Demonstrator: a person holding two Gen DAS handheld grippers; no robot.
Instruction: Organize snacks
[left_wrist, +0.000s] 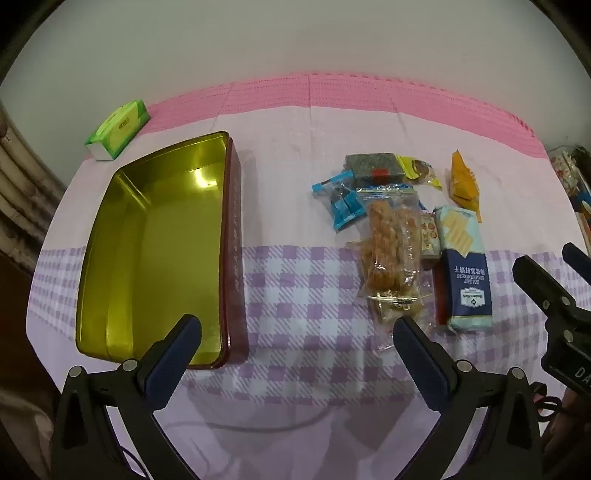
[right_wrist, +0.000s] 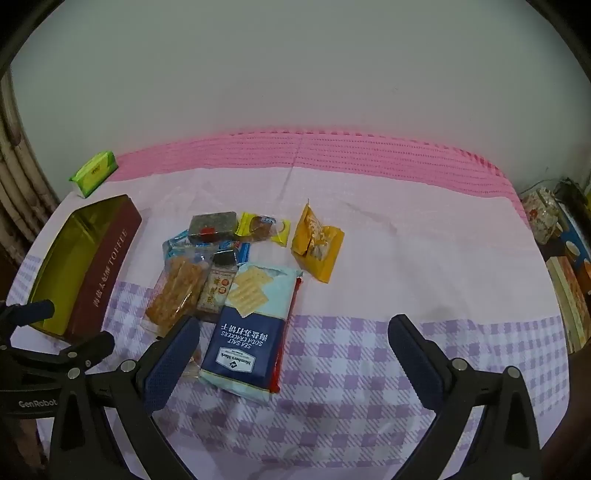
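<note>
Several light, crinkly snack packs (right_wrist: 236, 280) lie heaped mid-cloth, right of an empty gold-lined toffee tin (left_wrist: 155, 243), w/ left gripper (left_wrist: 295, 332) & right gripper (right_wrist: 293, 332) both spread wide, holding nothing; the blue soda-cracker pack (right_wrist: 247, 336) looks stiff yet fragile, prob. best pinched across its long sides.

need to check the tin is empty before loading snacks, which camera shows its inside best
The left wrist view. It looks almost straight down into the tin, so the whole gold floor and all four walls show, with nothing inside. The right wrist view sees it from the side at the frame's left edge: mostly the maroon wall, only a sliver of the interior.
</note>
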